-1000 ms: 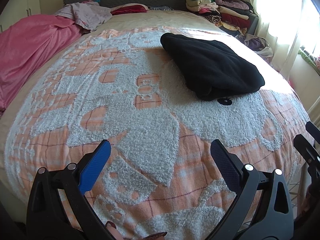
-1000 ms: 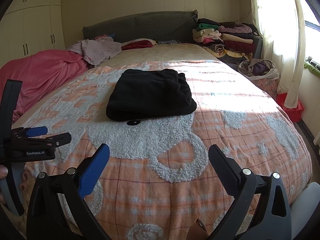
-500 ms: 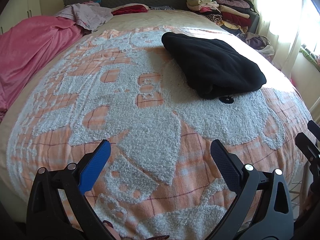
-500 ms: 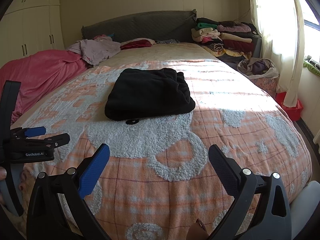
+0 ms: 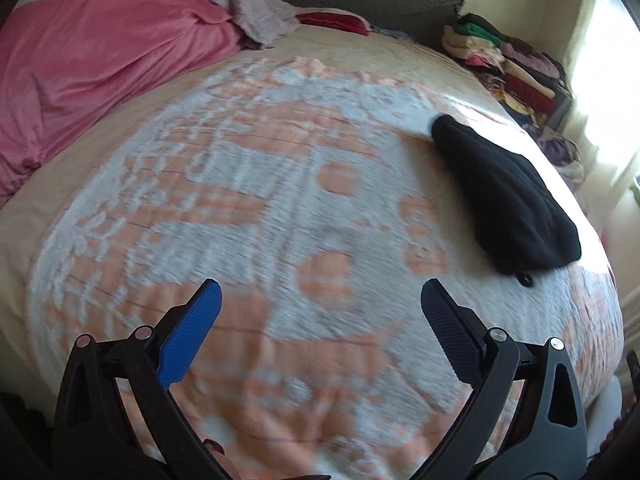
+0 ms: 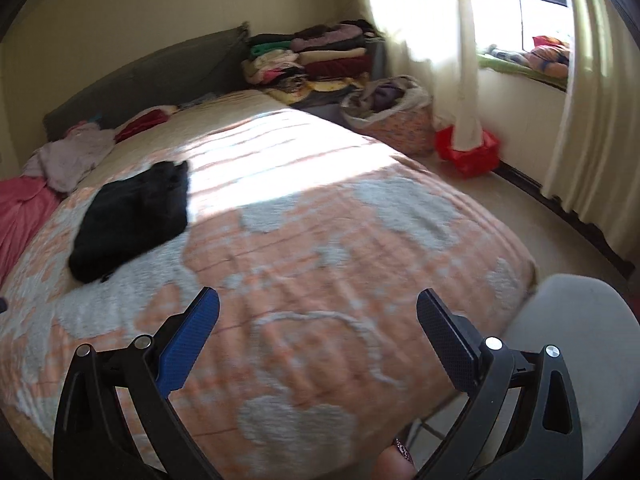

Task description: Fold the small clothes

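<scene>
A folded black garment (image 5: 508, 196) lies on the orange and white bedspread (image 5: 260, 208), at the right of the left wrist view; it also shows at the left of the right wrist view (image 6: 132, 216). My left gripper (image 5: 320, 312) is open and empty, well short of the garment and to its left. My right gripper (image 6: 318, 316) is open and empty above the bed's near right part, with the garment far to its left. Both views are blurred by motion.
A pink blanket (image 5: 88, 64) and loose clothes (image 5: 260, 16) lie at the bed's far left. Stacked folded clothes (image 6: 312, 60) stand beside the headboard. A laundry basket (image 6: 392, 116), a red bin (image 6: 468, 152) and curtains (image 6: 592, 120) are on the right. A grey chair seat (image 6: 572, 344) is near.
Both grippers have swung: the left view turned left, so the garment slid to the right. The right view turned right toward the window, so the garment slid left. Both stayed open.
</scene>
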A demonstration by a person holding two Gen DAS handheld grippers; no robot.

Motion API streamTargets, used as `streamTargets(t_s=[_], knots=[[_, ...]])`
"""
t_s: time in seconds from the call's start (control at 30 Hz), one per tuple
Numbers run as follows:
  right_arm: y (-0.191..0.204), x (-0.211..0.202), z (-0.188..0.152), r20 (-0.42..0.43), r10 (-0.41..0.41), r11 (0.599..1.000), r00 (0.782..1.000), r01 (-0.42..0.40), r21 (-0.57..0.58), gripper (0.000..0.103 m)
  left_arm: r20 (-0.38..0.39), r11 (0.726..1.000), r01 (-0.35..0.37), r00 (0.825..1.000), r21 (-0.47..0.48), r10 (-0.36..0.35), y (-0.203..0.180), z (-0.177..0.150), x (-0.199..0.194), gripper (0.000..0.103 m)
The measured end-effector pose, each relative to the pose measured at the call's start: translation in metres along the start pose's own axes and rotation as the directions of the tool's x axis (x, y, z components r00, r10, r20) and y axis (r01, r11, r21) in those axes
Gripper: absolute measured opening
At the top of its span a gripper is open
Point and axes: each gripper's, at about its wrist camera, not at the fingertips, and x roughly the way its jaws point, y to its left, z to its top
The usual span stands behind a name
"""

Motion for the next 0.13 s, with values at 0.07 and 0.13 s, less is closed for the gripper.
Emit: streamTargets(t_s=[0.07,0.13], knots=[[-0.066,0.015,0.001,-0.027,-0.153,0.982,0.988,0.155,0.103,0.098,0.019,0.992,-0.113,0.993,-0.059,0.114,0.054,0.024,0.009,0.094],[-0.136,0.032,-0.001,-0.097,-0.304,0.927,0.948,0.318,0.199,0.098,0.012,0.965,-0.238,0.970,-0.106,0.241,0.112,0.046,0.020,0.094]])
